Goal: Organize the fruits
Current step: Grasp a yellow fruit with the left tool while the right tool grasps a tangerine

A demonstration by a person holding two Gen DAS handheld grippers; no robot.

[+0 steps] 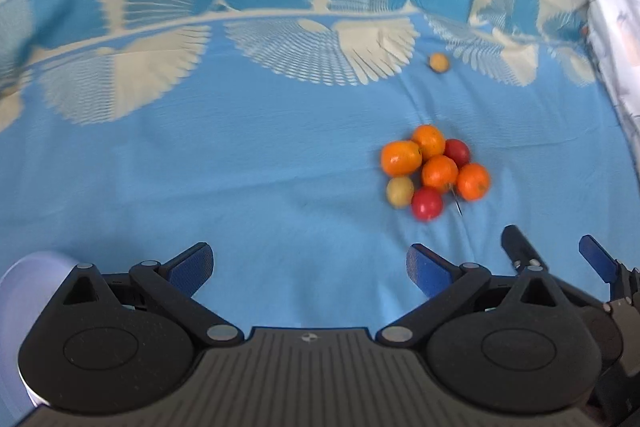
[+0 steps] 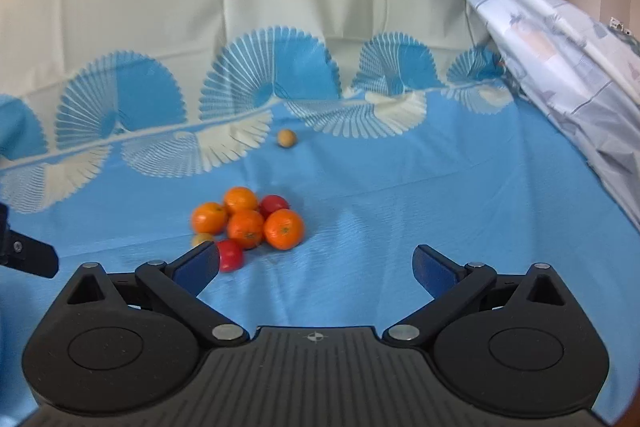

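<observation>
I see both grippers hovering over the blue tablecloth [image 2: 400, 195] with nothing in them: the left gripper [image 1: 310, 269] has its fingers spread wide, and so does the right gripper [image 2: 316, 267]. The fruit cluster [image 1: 434, 173], four oranges, two red fruits and a yellowish one, all touching, lies ahead of them. A lone small yellow fruit [image 2: 287, 138] sits well beyond the cluster, near the fan-patterned border.

Fruit cluster [image 1: 434, 173] on blue cloth [image 1: 240, 187], jaws apart
</observation>
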